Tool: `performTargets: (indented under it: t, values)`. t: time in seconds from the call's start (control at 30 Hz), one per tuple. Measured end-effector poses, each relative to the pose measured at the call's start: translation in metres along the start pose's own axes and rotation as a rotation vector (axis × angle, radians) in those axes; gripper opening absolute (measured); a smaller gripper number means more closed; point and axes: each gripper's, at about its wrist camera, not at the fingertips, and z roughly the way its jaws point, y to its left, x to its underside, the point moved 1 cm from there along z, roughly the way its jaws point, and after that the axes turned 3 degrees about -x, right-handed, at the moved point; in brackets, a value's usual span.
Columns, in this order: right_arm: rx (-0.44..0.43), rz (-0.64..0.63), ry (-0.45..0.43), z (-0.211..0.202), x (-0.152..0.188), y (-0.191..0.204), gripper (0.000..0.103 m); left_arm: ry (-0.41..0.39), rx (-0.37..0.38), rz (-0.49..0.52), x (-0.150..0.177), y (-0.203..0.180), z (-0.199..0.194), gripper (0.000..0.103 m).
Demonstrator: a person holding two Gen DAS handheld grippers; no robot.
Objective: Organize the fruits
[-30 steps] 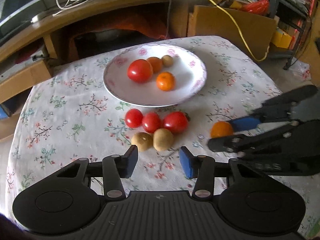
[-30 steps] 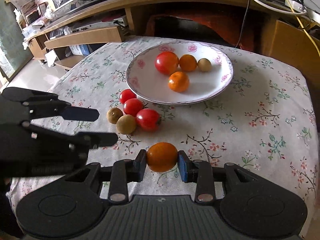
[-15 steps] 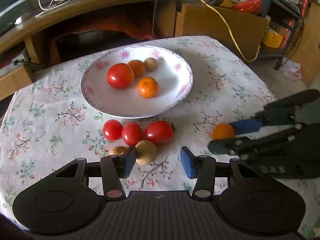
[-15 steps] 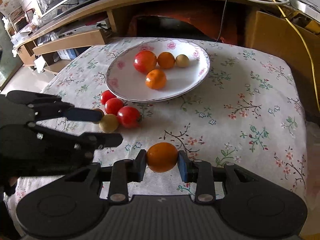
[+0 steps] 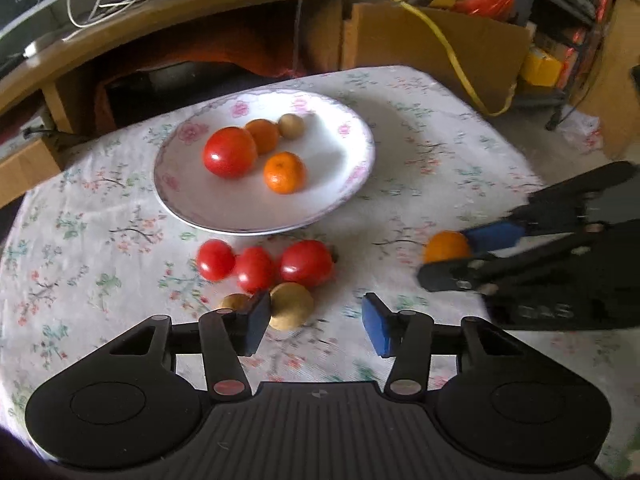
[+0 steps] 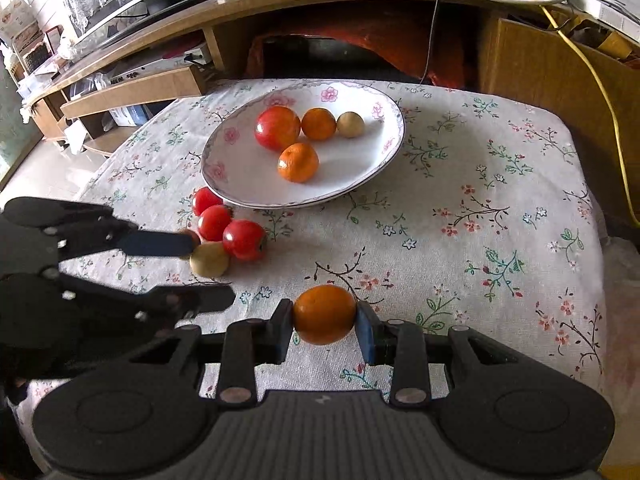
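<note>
A white floral plate (image 5: 348, 184) (image 6: 372, 168) holds a large tomato (image 5: 229, 157), two oranges and a small tan fruit. Three tomatoes (image 5: 256, 268) (image 6: 244, 239) and two tan fruits (image 5: 291, 311) (image 6: 209, 259) lie on the cloth in front of the plate. My right gripper (image 6: 323, 315) (image 5: 452, 258) is shut on an orange (image 6: 324, 314) (image 5: 446, 246), held above the cloth right of the loose fruit. My left gripper (image 5: 314, 322) (image 6: 208, 268) is open, its left pad beside the tan fruits, nothing between its fingers.
The table wears a floral cloth (image 6: 500, 208); its edge drops off at the right and left. A wooden desk (image 6: 280, 4) with cables and a yellow cord (image 5: 448, 48) stands behind. Cardboard (image 5: 440, 48) leans at the back right.
My left gripper has moved forward and lower, closing in on the tan fruits. The right gripper, still holding the orange, has advanced toward the plate.
</note>
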Motion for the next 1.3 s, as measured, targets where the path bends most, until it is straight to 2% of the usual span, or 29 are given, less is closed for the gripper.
performTargets:
  t: [0.07,0.23,0.43,0.53,0.63,1.1,1.3]
  values:
    - [0.002,0.003,0.001,0.000,0.000,-0.001,0.035,-0.004,0.010,0.005,0.000,-0.003,-0.003,0.057]
    - [0.003,0.000,0.005,0.001,0.000,0.000,0.035,0.016,-0.030,-0.007,-0.003,-0.002,0.010,0.060]
    - [0.003,-0.008,0.014,0.003,0.001,0.001,0.035,0.039,-0.047,-0.033,-0.003,-0.001,0.029,0.056]
    - [0.005,-0.008,0.019,0.005,0.001,0.000,0.035,0.040,-0.050,-0.034,-0.002,-0.002,0.026,0.041]
    - [0.005,-0.017,0.026,0.007,0.002,0.000,0.035,0.041,-0.046,-0.062,0.000,0.001,0.024,0.037]
    - [-0.020,-0.139,0.031,-0.007,0.021,0.028,0.035,0.075,-0.055,-0.046,0.036,-0.007,-0.013,0.037]
    - [-0.011,-0.153,0.059,-0.003,0.033,0.034,0.035,0.079,-0.050,-0.037,0.044,-0.008,-0.013,0.039]
